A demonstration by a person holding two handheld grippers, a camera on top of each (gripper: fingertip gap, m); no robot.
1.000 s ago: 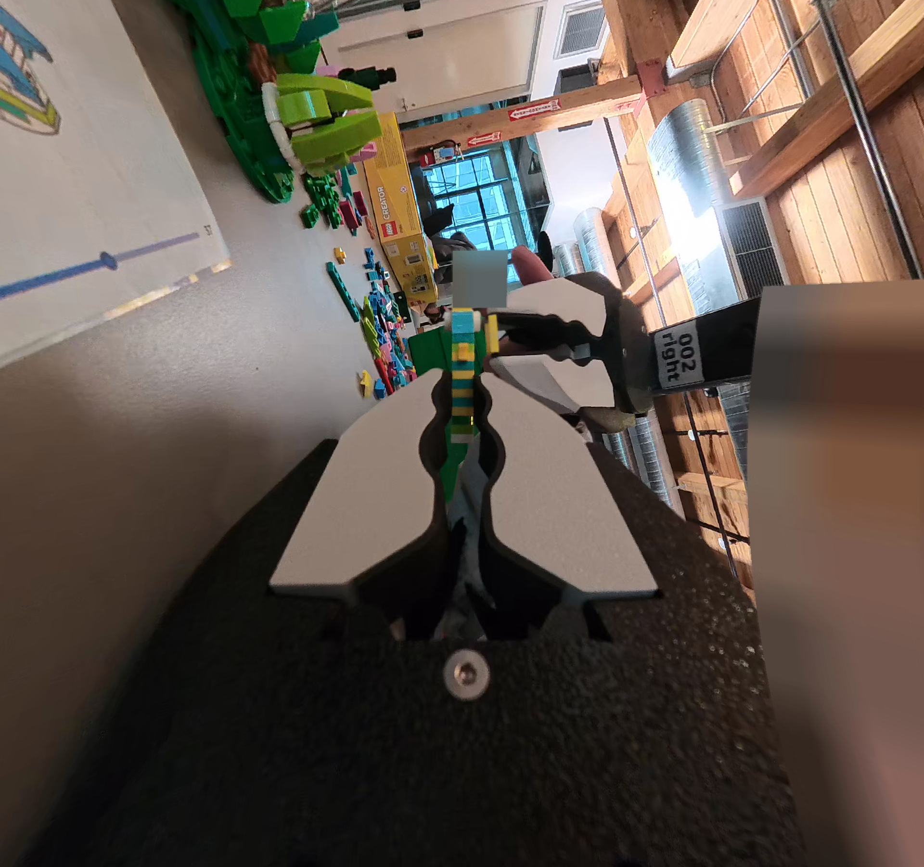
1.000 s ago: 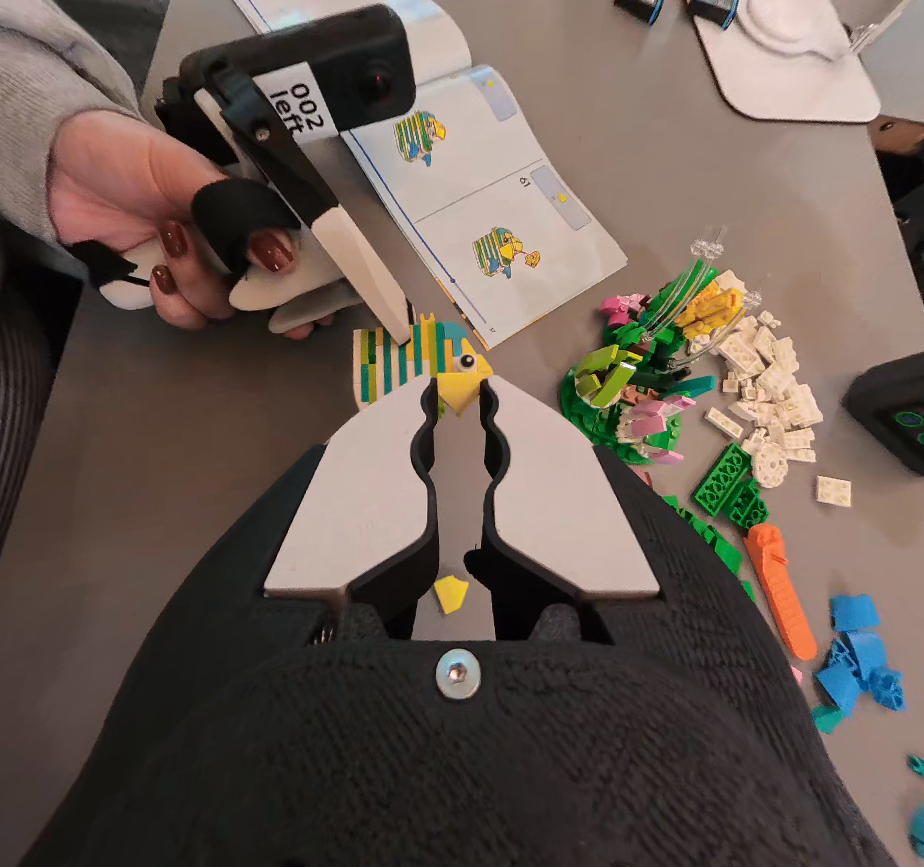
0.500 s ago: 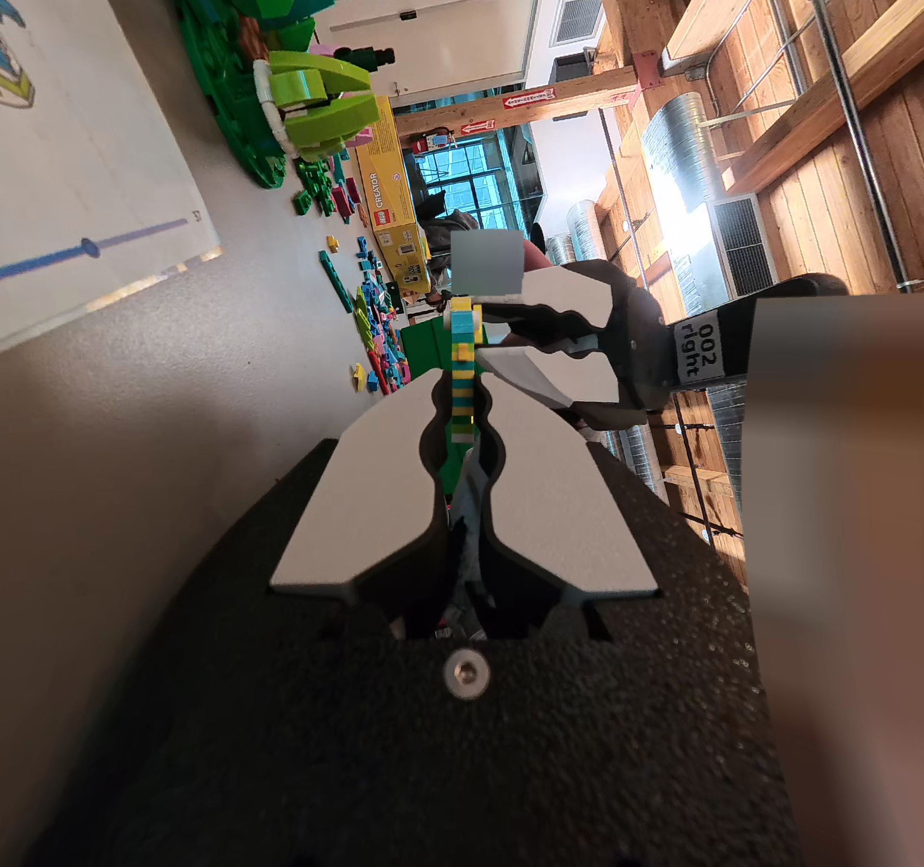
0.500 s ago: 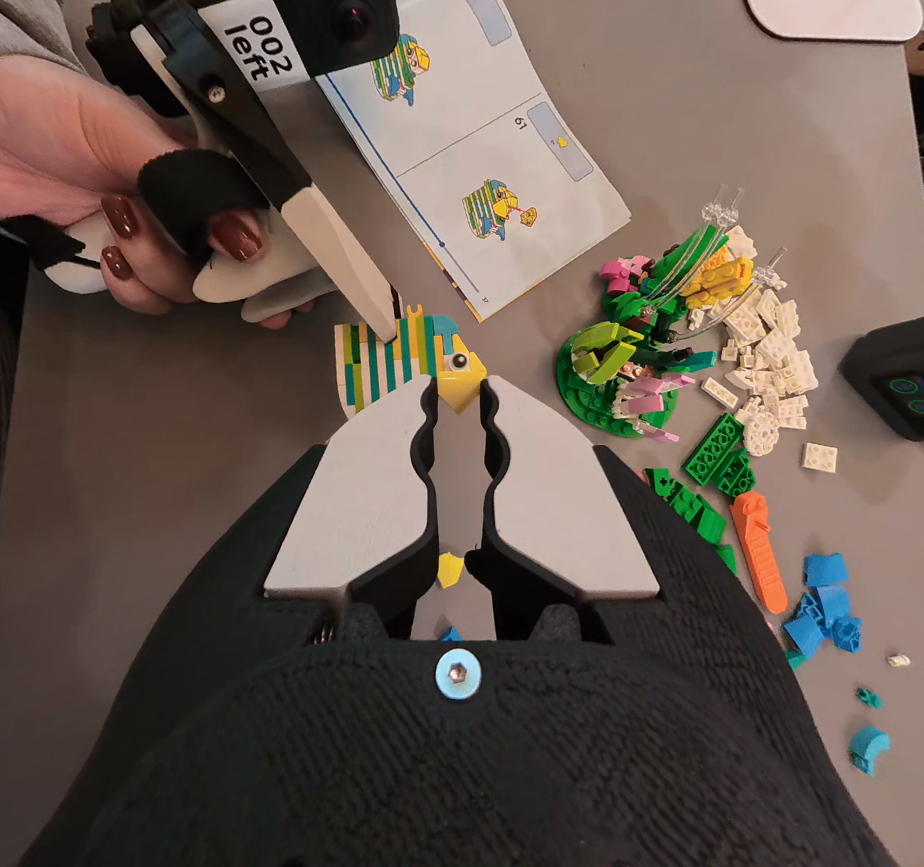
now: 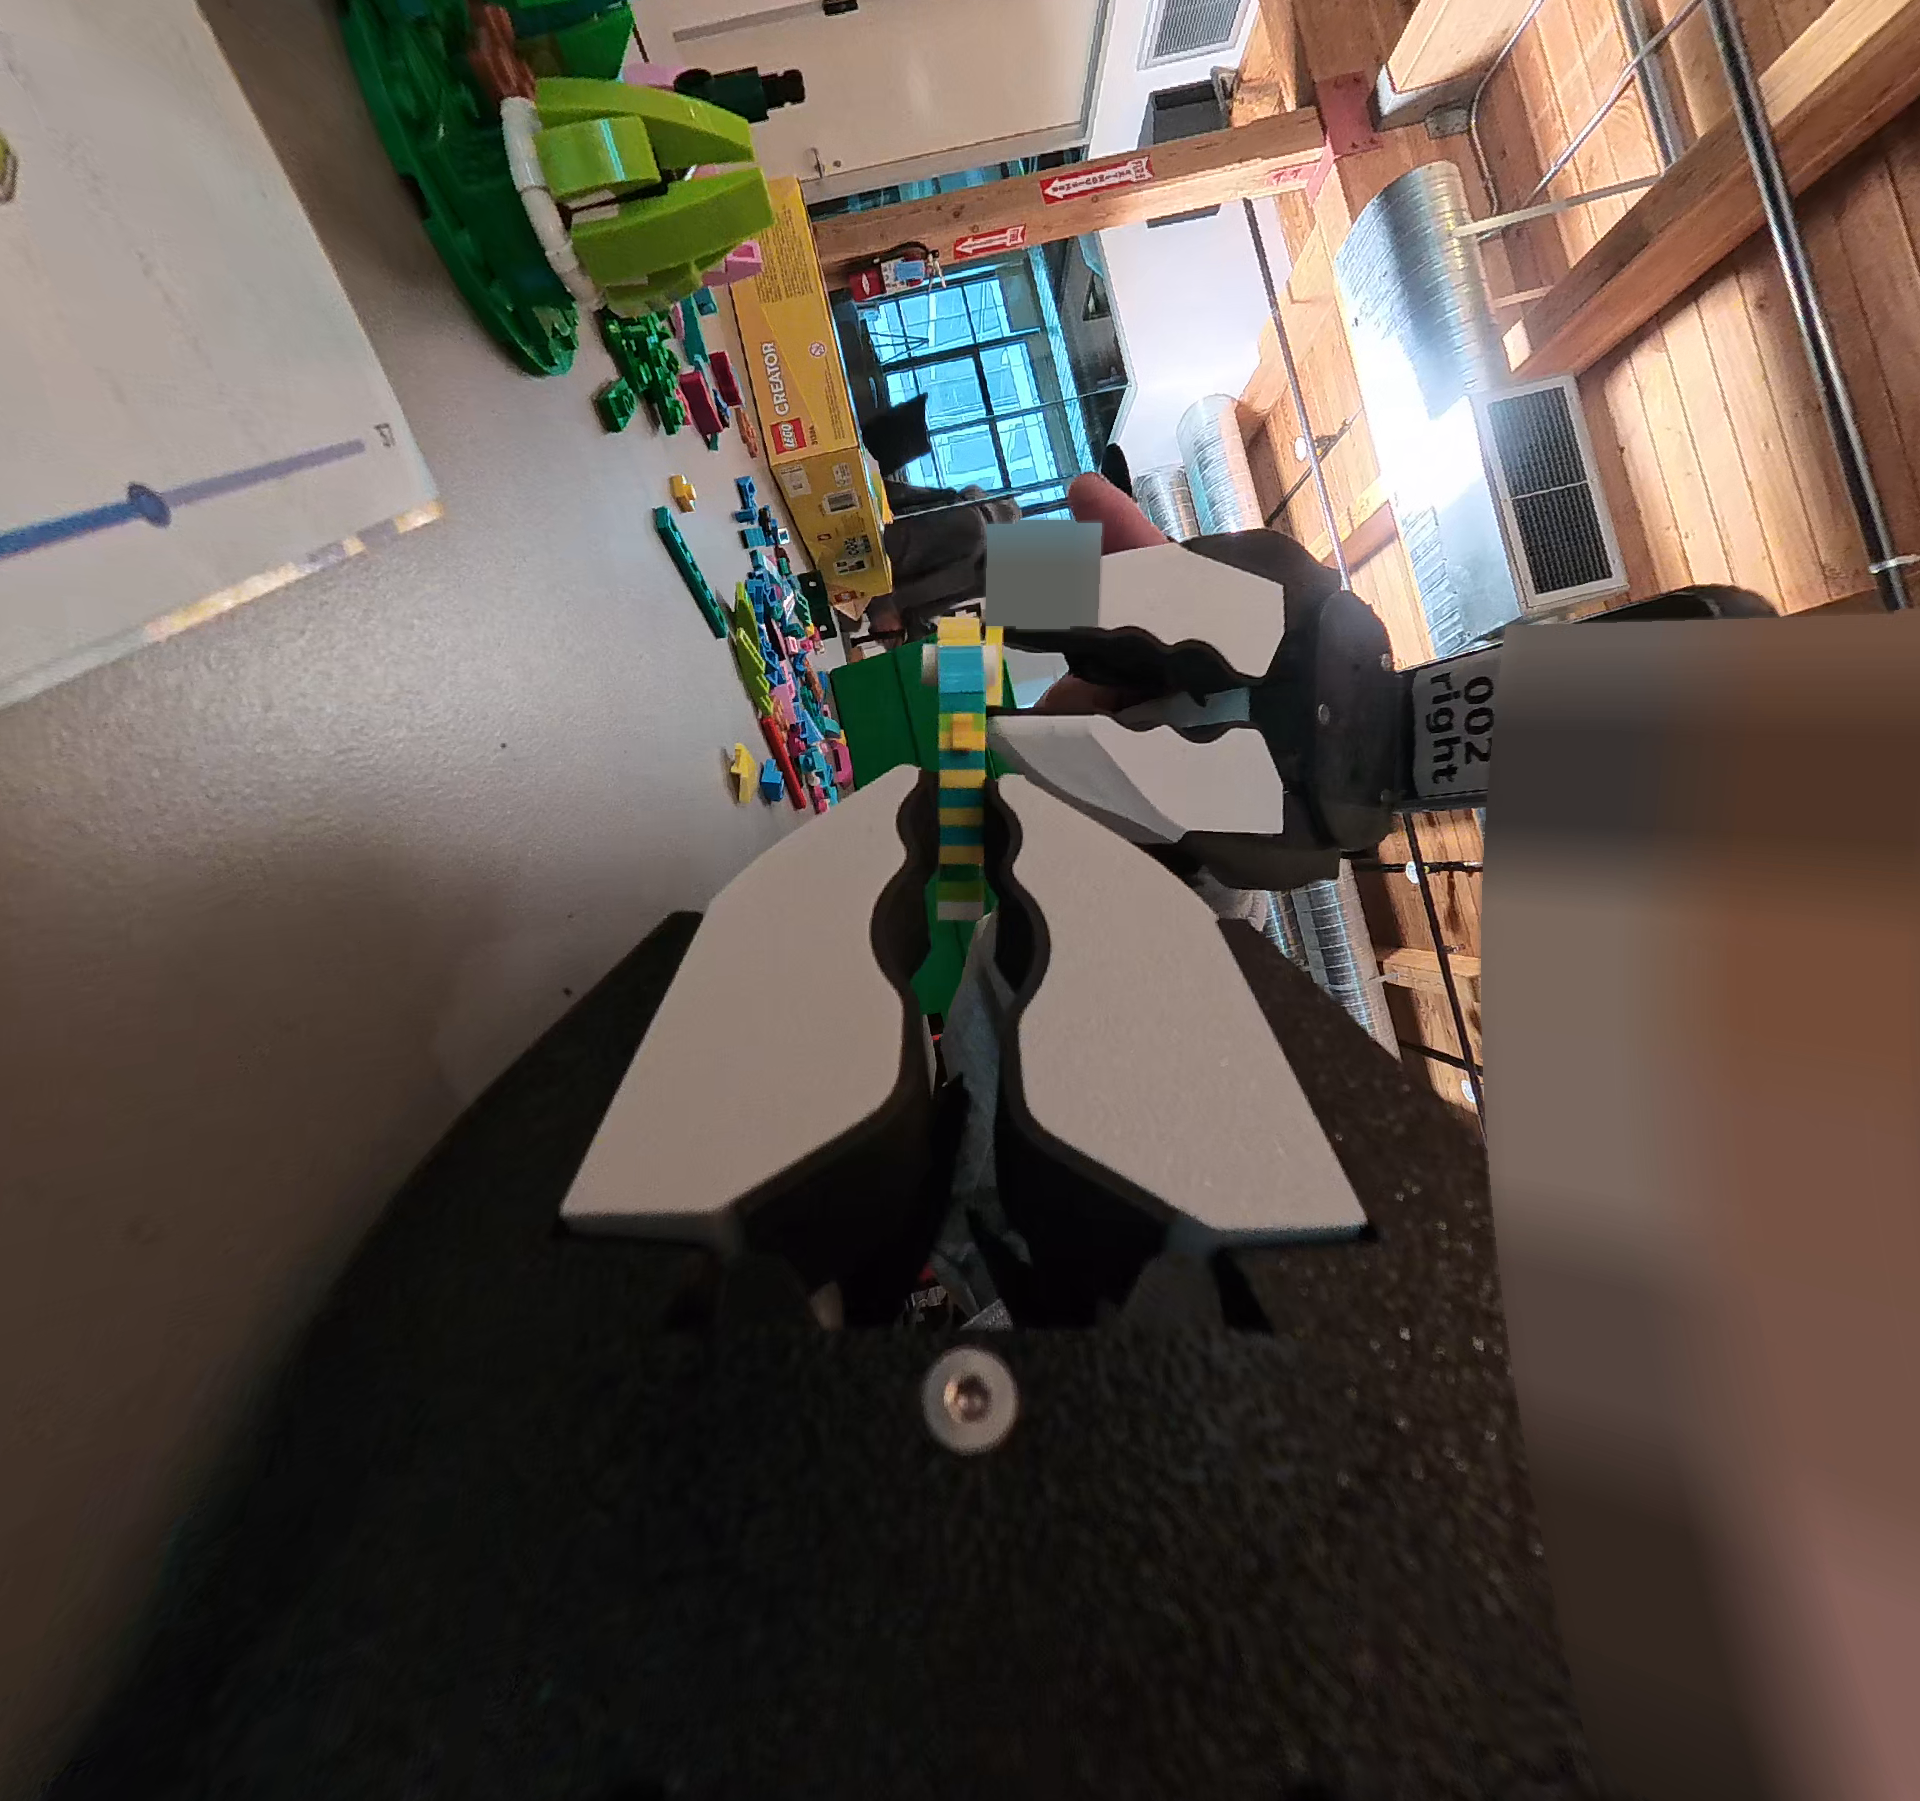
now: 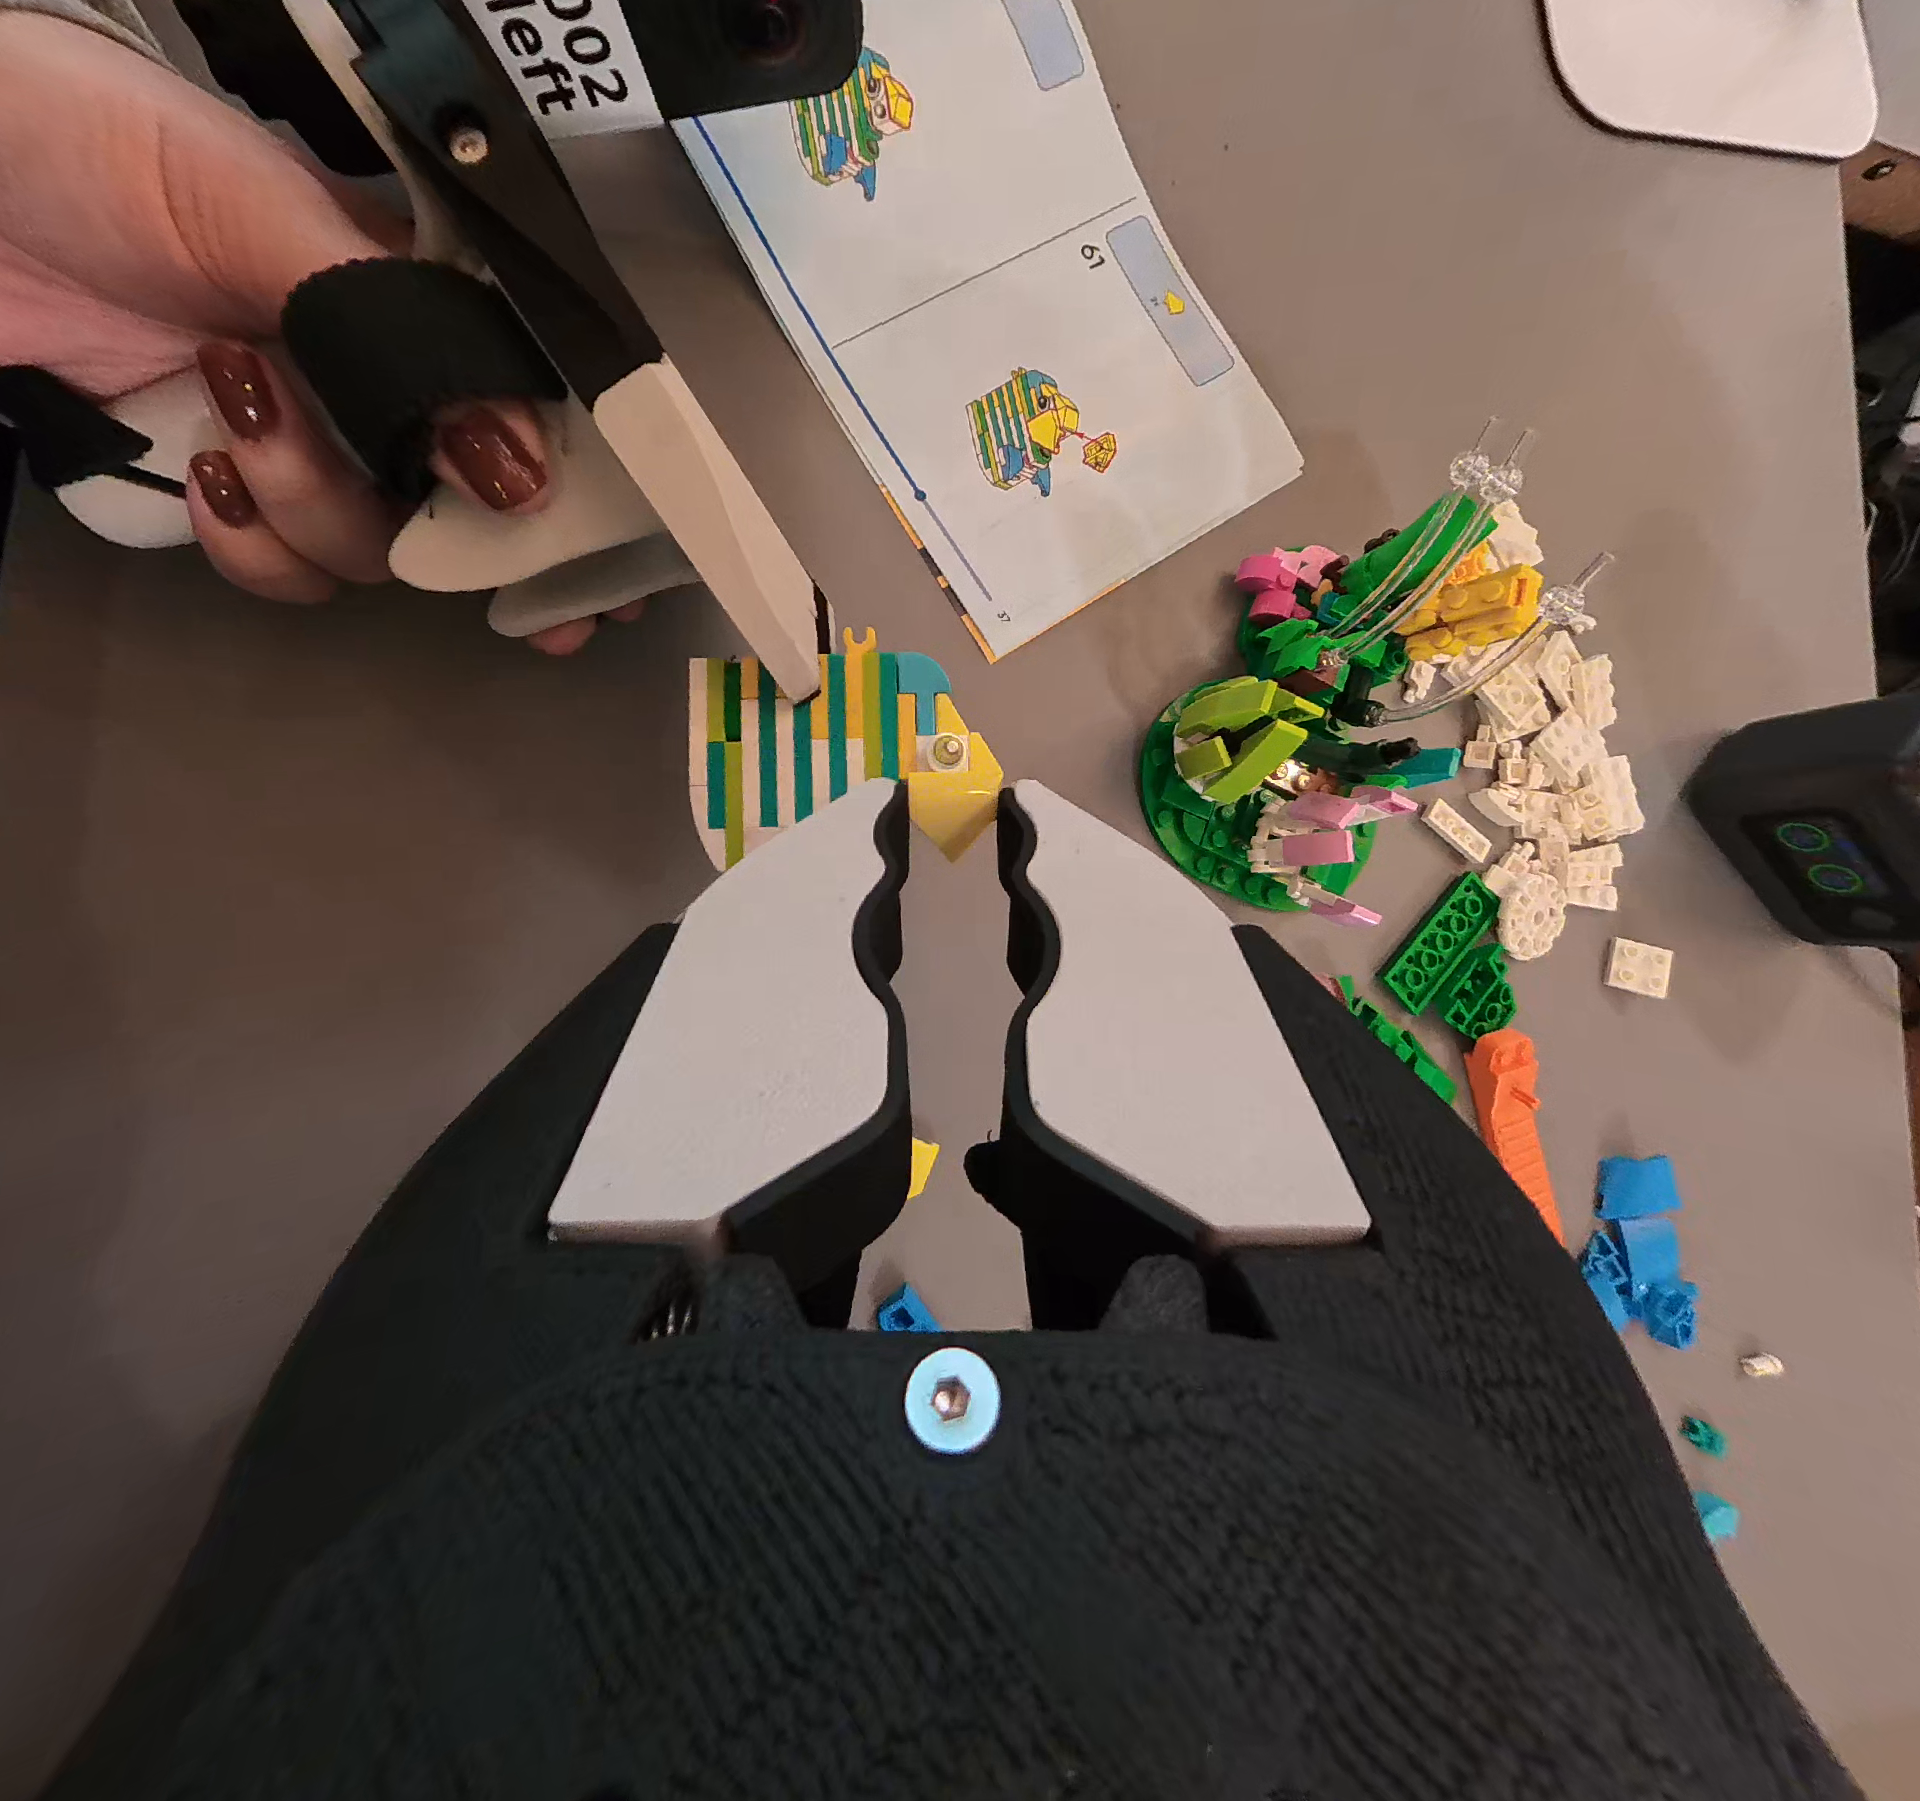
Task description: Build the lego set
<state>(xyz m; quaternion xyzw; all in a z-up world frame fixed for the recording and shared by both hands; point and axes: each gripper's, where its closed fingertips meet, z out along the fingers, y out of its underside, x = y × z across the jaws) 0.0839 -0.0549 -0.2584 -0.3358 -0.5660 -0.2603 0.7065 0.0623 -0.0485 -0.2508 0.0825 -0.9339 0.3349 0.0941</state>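
Note:
A striped fish model [image 6: 800, 754] in yellow, teal, green and white is held above the grey table [image 6: 312, 920]. My left gripper [image 5: 956, 795] is shut on the fish's body, which shows edge-on [image 5: 961, 816] in the left wrist view; its finger [image 6: 727, 525] comes down onto the stripes in the right wrist view. My right gripper [image 6: 951, 795] is shut on the fish's yellow nose piece [image 6: 951, 816]. It also shows in the left wrist view [image 5: 997, 681], closing on the fish's head from the right.
The open instruction booklet [image 6: 1018, 317] lies behind the fish. To the right are a green plant model [image 6: 1268, 775], white pieces [image 6: 1548, 743], green bricks [image 6: 1444, 941], an orange separator [image 6: 1512, 1117], blue pieces [image 6: 1642, 1242] and a black device [image 6: 1818, 837]. A loose yellow piece [image 6: 922, 1164] lies under my right gripper. Both grippers' tips are close together, under 4 cm apart. My right gripper's tips are some 20 centimetres from the orange separator [image 6: 1512, 1117].
Both grippers keep their hold on the fish. The pair has shifted a little over the table, so the booklet and the plant model sit nearer in both views.

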